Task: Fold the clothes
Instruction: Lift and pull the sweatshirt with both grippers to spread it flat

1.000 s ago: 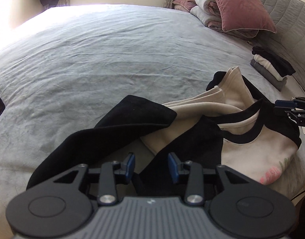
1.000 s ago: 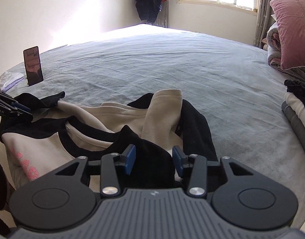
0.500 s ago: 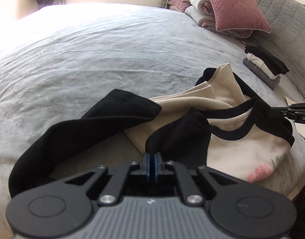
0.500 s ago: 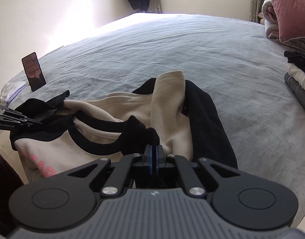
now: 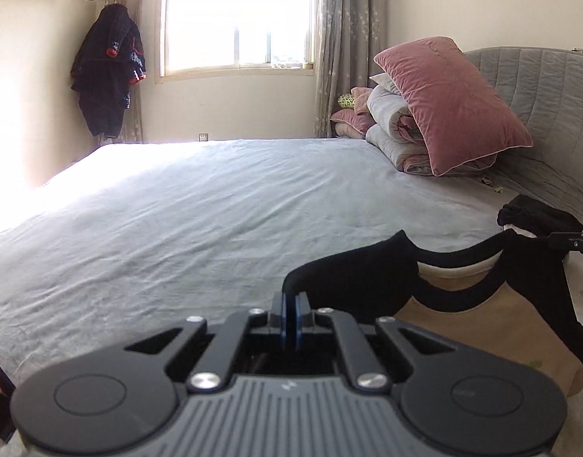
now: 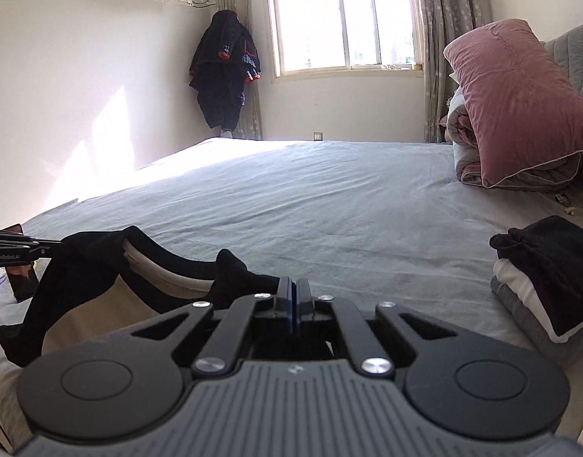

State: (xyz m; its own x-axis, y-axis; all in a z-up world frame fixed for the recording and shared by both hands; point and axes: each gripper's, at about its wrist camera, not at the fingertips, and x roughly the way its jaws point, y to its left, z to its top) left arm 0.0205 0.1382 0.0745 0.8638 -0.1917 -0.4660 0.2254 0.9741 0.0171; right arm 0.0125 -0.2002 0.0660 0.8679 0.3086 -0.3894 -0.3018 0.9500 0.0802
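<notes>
- The big grey bed [image 5: 200, 205] fills the middle of both views, with a pink pillow [image 5: 447, 103] at the upper right
- A pile of folded clothes [image 6: 546, 285] sits at the right edge of the right wrist view
- The black and tan shirt [image 5: 478, 316] hangs in the air near the bottom of the frames, stretched between the two tools; it is at the lower right of the left view and the lower left of the right view
- The shirt looks soft, light and floppy, so it will sag in the middle; I think the two black shoulders are the best spots to hold
- The left gripper [image 5: 290, 318] has its jaws squeezed shut on the black cloth of one shoulder
- The right gripper [image 6: 293, 304] has its jaws pinched tight on the other black shoulder
</notes>
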